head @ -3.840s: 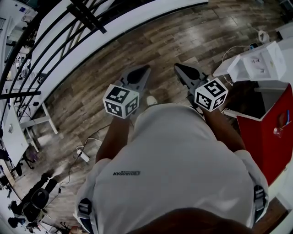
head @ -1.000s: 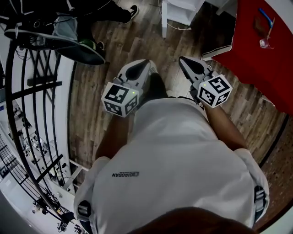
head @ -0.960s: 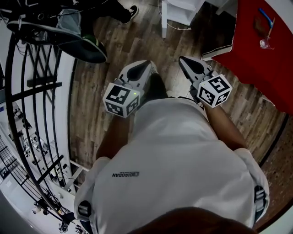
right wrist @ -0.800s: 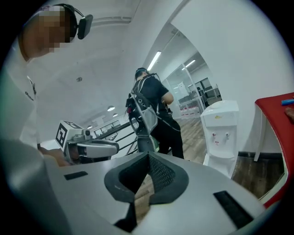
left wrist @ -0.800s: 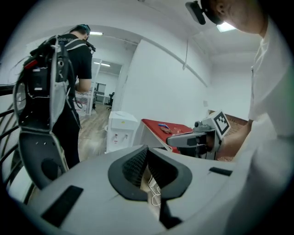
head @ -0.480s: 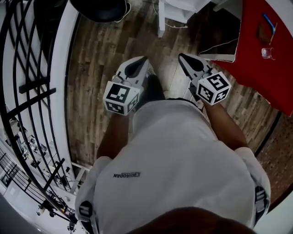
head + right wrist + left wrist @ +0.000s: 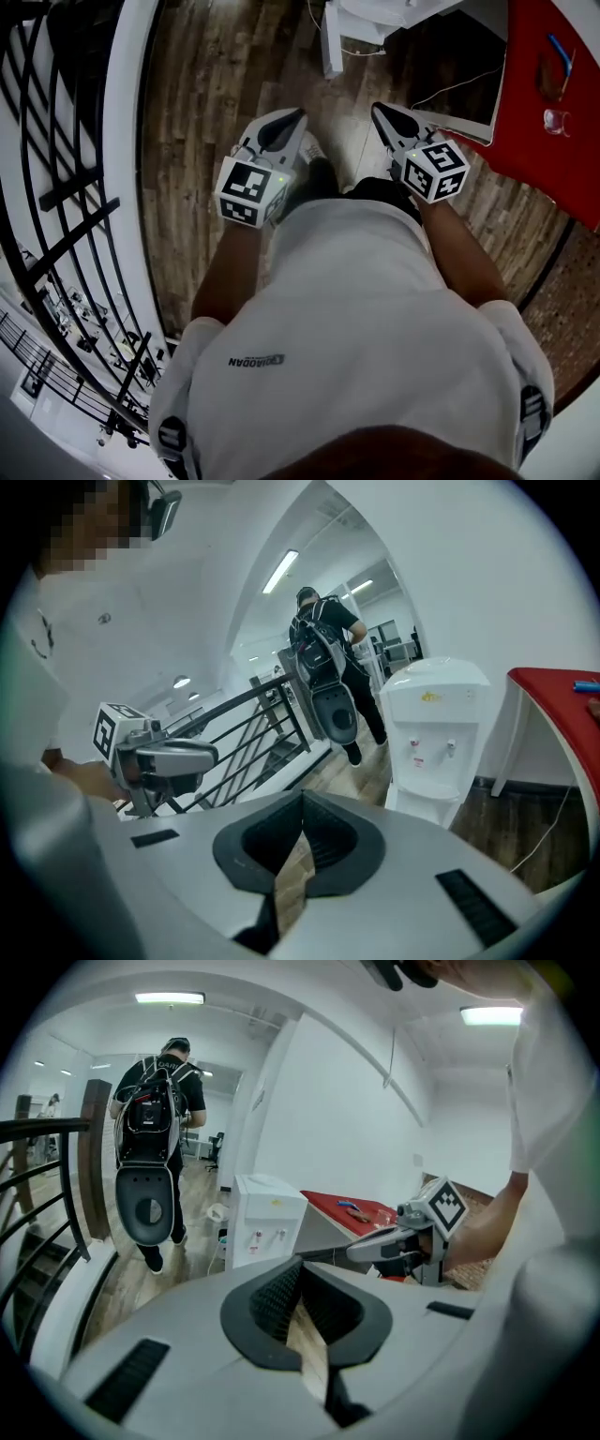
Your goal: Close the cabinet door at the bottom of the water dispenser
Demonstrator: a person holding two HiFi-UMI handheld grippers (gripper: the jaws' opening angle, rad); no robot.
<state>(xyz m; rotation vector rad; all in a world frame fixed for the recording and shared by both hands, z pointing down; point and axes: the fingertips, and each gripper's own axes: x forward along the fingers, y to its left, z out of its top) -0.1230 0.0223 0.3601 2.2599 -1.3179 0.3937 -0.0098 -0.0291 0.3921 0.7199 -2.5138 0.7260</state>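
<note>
The white water dispenser (image 7: 265, 1218) stands on the wood floor ahead, next to a red table (image 7: 352, 1209). It also shows in the right gripper view as the dispenser (image 7: 434, 735) with two taps, and at the top edge of the head view as the dispenser (image 7: 375, 13). Its lower cabinet door is hidden behind the gripper bodies. My left gripper (image 7: 298, 113) and right gripper (image 7: 376, 107) are held side by side in front of me, well short of the dispenser. Both have their jaws shut with nothing in them.
A person with a black backpack (image 7: 154, 1140) walks away beyond the dispenser. A black stair railing (image 7: 66, 187) with a white curb runs along my left. A white cable (image 7: 459, 82) lies under the red table (image 7: 548, 103), which holds small items.
I have moved forward: the dispenser and red table have drawn nearer in the head view, and the other person's feet have left its top edge. Both grippers stayed shut, side by side.
</note>
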